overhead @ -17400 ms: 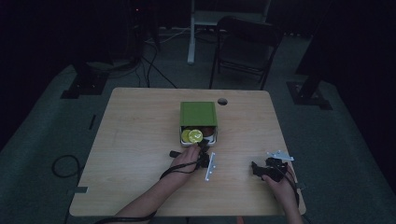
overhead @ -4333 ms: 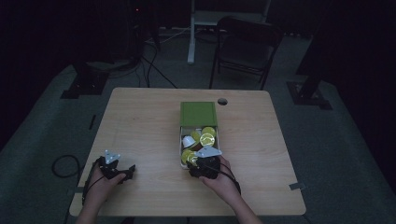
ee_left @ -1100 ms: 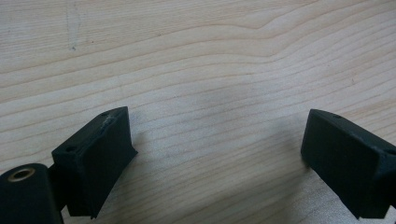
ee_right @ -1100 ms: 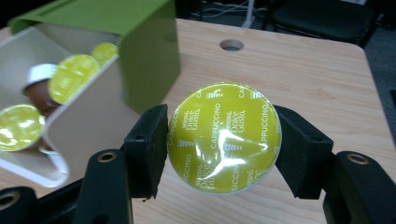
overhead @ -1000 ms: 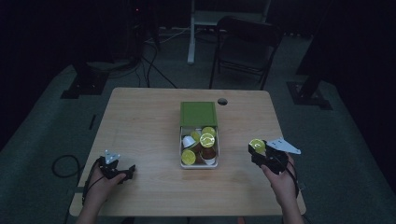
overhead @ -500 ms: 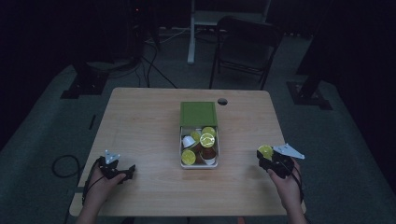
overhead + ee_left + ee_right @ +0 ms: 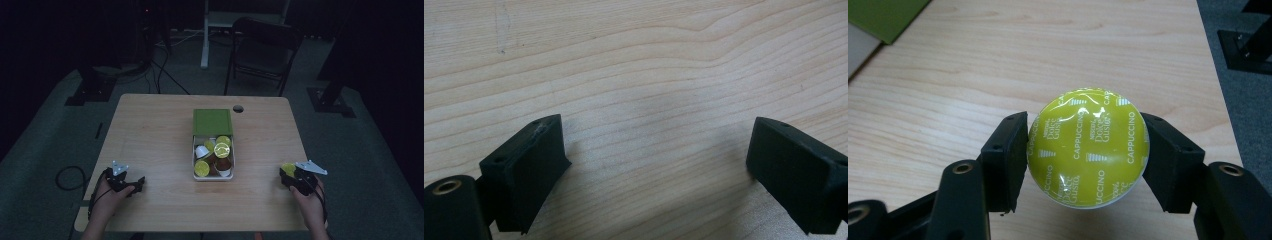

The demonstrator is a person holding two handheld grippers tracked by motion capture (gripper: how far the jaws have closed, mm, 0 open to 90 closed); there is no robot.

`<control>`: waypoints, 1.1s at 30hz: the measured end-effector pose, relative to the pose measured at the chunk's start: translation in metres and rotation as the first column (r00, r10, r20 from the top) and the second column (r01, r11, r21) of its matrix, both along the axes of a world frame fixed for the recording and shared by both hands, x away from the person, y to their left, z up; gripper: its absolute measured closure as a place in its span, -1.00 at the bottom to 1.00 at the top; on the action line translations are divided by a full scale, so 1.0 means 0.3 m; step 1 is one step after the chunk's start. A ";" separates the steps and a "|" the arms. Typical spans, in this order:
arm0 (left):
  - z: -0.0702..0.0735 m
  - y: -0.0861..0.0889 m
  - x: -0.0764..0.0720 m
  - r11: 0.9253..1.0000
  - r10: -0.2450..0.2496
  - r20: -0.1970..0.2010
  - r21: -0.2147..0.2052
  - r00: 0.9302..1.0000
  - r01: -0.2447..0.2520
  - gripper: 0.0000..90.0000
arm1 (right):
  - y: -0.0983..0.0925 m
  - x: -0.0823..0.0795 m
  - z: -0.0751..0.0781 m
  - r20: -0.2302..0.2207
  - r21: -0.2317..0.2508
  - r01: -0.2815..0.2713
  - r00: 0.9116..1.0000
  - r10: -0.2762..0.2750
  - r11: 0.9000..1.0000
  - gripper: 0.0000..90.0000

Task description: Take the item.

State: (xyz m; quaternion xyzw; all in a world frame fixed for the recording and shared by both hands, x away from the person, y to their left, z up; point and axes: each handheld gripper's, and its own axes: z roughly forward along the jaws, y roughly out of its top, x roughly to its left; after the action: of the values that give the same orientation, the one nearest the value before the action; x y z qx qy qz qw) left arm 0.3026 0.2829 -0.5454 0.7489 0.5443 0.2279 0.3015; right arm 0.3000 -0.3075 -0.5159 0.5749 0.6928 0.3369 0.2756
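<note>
Two tools: right tool (image 7: 1087, 150) pinches a yellow-lidded capsule (image 7: 1088, 147); left tool (image 7: 654, 170) spread over table (image 7: 634, 65).

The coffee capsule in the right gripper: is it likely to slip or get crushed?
The capsule looks light, so the right gripper probably holds it easily. Its round, glossy sides may slip. The thin foil lid would likely dent if pressed.

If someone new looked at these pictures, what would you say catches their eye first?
Most striking is the bright yellow-green capsule with a cappuccino print, clamped in the right gripper near the table's right edge. Next comes the green box at the table's middle, its white tray pulled out and holding more capsules. The left gripper rests open and empty at the near left corner.
</note>
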 end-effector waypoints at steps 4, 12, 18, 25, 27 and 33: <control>0.000 0.000 0.000 1.000 0.000 0.000 0.000 1.000 0.000 -0.79 | -0.012 -0.002 -0.014 -0.015 -0.006 0.010 1.000 -0.010 1.000 -0.12; 0.000 0.000 0.000 1.000 0.000 0.000 0.000 1.000 0.000 -0.79 | -0.031 -0.004 -0.036 -0.037 -0.009 0.030 0.999 -0.030 1.000 -0.12; 0.000 0.000 0.000 1.000 0.000 0.000 0.000 1.000 0.000 -0.79 | -0.040 -0.006 -0.050 -0.050 -0.008 0.035 0.998 -0.036 0.999 -0.12; 0.000 0.000 0.000 1.000 0.000 0.000 0.000 1.000 0.000 -0.79 | -0.037 -0.003 -0.049 -0.058 -0.013 0.025 0.998 -0.026 1.000 -0.12; 0.000 0.000 0.000 1.000 0.001 0.000 0.000 1.000 -0.001 -0.79 | -0.036 -0.002 -0.048 -0.061 -0.009 0.023 0.998 -0.023 1.000 -0.12; 0.000 0.000 0.000 1.000 0.000 0.000 0.000 1.000 0.000 -0.79 | -0.033 -0.002 -0.039 -0.067 0.005 0.010 0.998 -0.010 1.000 -0.22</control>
State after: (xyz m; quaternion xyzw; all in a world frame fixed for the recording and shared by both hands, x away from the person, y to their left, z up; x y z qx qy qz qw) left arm 0.3026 0.2829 -0.5454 0.7489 0.5444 0.2279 0.3015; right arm 0.2994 -0.3172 -0.5277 0.5902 0.6978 0.3179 0.2523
